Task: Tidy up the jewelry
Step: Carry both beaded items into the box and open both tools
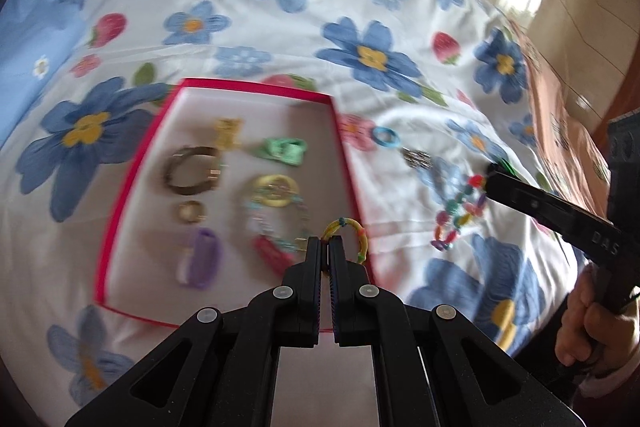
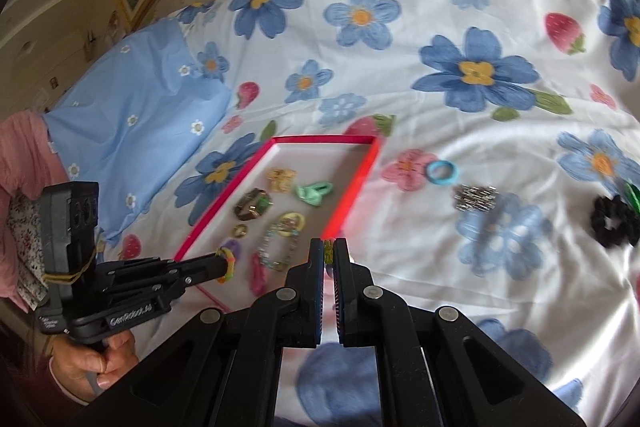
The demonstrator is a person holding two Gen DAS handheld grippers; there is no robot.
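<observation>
Left gripper (image 1: 325,241), half-hidden rainbow ring (image 1: 347,235)

Red-rimmed tray (image 1: 120,211), white floor, lies flat on the flowered bedspread. Inside it: gold clip (image 1: 228,133), green clip (image 1: 282,151), dark bangle (image 1: 192,171), small gold ring (image 1: 191,213), purple band (image 1: 200,259), yellow ring (image 1: 276,191), beaded bracelet (image 1: 276,223), pink clip (image 1: 274,253).

Multicoloured loop band (image 1: 348,239) is held above the tray's near right corner.

On the bedspread right of the tray: blue ring (image 2: 442,173), silver clip (image 2: 476,199), black scrunchie (image 2: 614,221). A bead string (image 1: 460,215) hangs from its top end.
</observation>
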